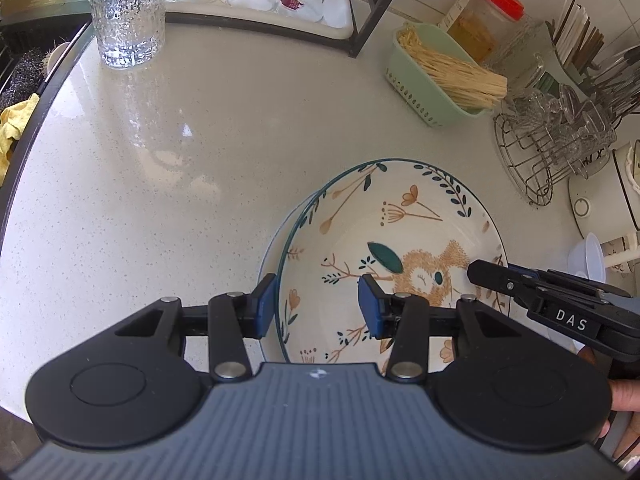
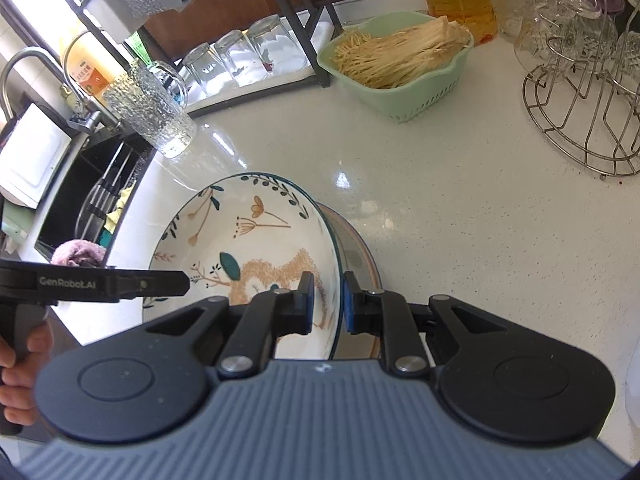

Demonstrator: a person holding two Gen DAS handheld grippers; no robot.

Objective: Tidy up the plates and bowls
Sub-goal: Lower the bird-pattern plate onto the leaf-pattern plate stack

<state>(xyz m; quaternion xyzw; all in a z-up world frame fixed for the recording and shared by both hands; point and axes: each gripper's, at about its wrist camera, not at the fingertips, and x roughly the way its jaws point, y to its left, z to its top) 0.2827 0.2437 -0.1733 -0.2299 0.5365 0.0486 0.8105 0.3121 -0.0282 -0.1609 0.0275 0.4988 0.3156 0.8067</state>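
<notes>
Left claw (image 1: 317, 307): wide apart, straddling the bowl (image 1: 400, 232) rim at 9 o'clock, no pinch.
Right claw (image 2: 326, 303): narrow gap around the rim at 3 o'clock.
Bowl: on a plate (image 2: 360, 256), on the desk (image 1: 180, 160).

White bowl (image 1: 394, 236) with teal rim, orange flowers, tan bear; mint-green basket (image 2: 404, 92); speckled white counter (image 1: 180, 152)
</notes>
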